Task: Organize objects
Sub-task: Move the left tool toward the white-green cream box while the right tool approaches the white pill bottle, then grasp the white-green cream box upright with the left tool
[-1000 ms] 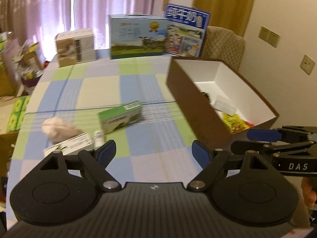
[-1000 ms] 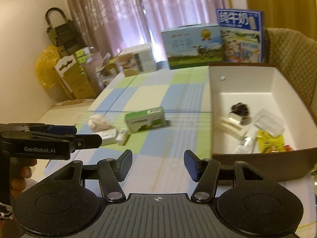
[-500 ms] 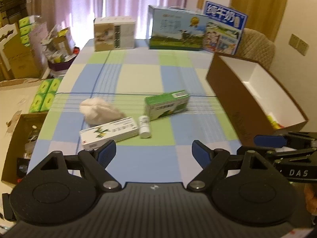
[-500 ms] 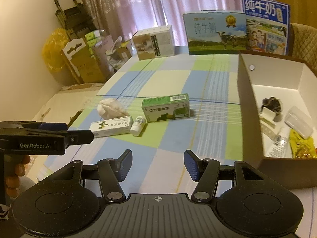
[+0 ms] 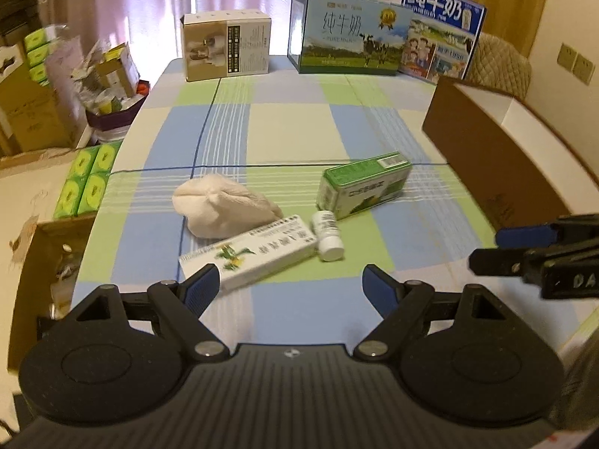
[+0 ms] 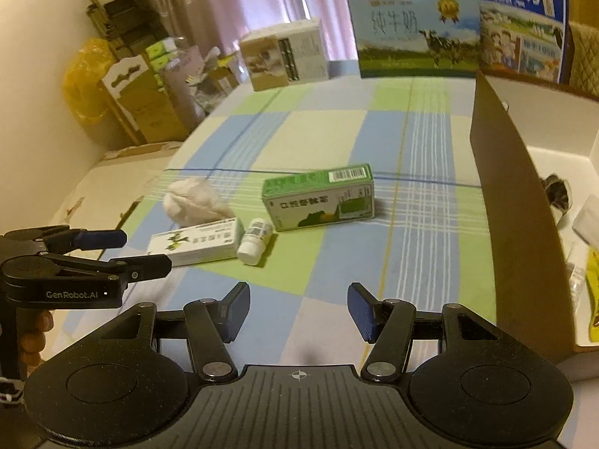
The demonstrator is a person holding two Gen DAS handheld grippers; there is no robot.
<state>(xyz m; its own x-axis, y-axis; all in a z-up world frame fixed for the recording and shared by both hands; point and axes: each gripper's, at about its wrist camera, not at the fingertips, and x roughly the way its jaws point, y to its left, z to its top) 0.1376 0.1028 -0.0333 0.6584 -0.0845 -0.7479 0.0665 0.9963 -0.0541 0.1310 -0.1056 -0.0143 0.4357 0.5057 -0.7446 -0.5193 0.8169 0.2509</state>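
On the checked tablecloth lie a green box (image 5: pixel 362 183) (image 6: pixel 320 196), a small white bottle (image 5: pixel 328 235) (image 6: pixel 255 240) on its side, a flat white box (image 5: pixel 249 256) (image 6: pixel 196 245) and a crumpled white cloth (image 5: pixel 221 204) (image 6: pixel 192 202). My left gripper (image 5: pixel 290 290) hangs open just in front of the white box, nothing between its fingers. Open and empty too, my right gripper (image 6: pixel 297 308) stands nearer the table's front, below the bottle and green box. A brown cardboard box (image 5: pixel 498 161) (image 6: pixel 520 224) with a white inside stands at the right and holds several small items.
Two milk cartons (image 5: pixel 350 31) (image 5: pixel 441 33) and a beige box (image 5: pixel 226 45) stand along the table's far edge. Cardboard boxes, green tissue packs (image 5: pixel 84 179) and clutter fill the floor to the left. A person's fingers (image 6: pixel 33 336) hold the left gripper's handle.
Both grippers have moved left and down, closer to the objects on the cloth. The brown box has slid toward the right edge of both views. Both jaws keep the same width.
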